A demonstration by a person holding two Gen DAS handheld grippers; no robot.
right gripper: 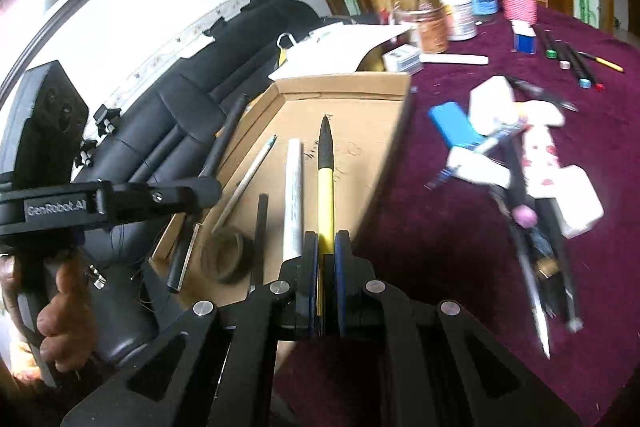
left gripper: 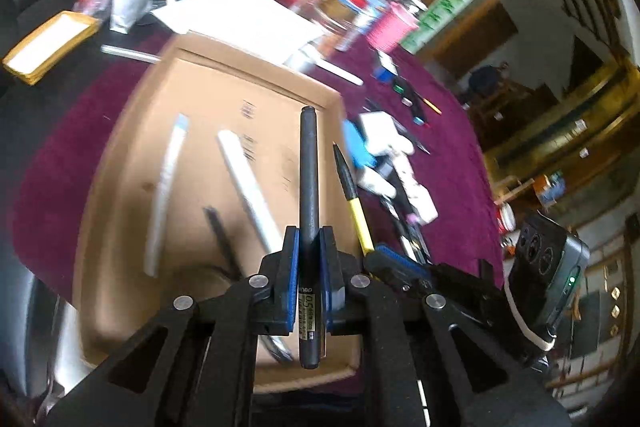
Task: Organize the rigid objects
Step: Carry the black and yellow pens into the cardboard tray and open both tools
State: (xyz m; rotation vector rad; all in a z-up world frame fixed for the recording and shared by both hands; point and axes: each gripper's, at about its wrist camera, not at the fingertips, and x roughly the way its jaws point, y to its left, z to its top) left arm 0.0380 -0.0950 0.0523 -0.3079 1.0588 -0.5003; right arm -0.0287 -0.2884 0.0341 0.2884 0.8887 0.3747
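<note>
Over the cardboard tray (left gripper: pixel 132 163), as the left wrist view shows it, the left gripper (left gripper: pixel 309 239) is closed tight on a dark grey pen (left gripper: pixel 309 163), the blue pads pressing its barrel near the printed end while most of its length projects forward above the tray floor. Already lying in the tray are a pale pen (left gripper: pixel 166 187), a white pen (left gripper: pixel 248 187) and a thin dark stick (left gripper: pixel 222 239). The grip sits well off the pen's middle, so on release it would likely tip nose-down and could roll against the white pen or bounce toward the tray's rim. The right gripper's yellow-and-black pen (left gripper: pixel 352 195) passes just beside on the right, over the tray's edge; the two tools are close, and a careless swing could knock them together. From the right wrist view, the right gripper (right gripper: pixel 326 247) is likewise clamped shut on the yellow-and-black pen (right gripper: pixel 326 179), held near its tail with the black tip pointing out across the tray (right gripper: pixel 384 107). Below lie the white pen (right gripper: pixel 293 195), a thin pale pen (right gripper: pixel 248 179) and a coil of cord (right gripper: pixel 226 255). Released from this height, the pen may land across those or catch on the coil. A loose pile of stationery (right gripper: pixel 520 163) remains on the purple cloth (right gripper: pixel 440 247) to the right, well apart from the tray. Motion blur there leaves individual items uncertain.
</note>
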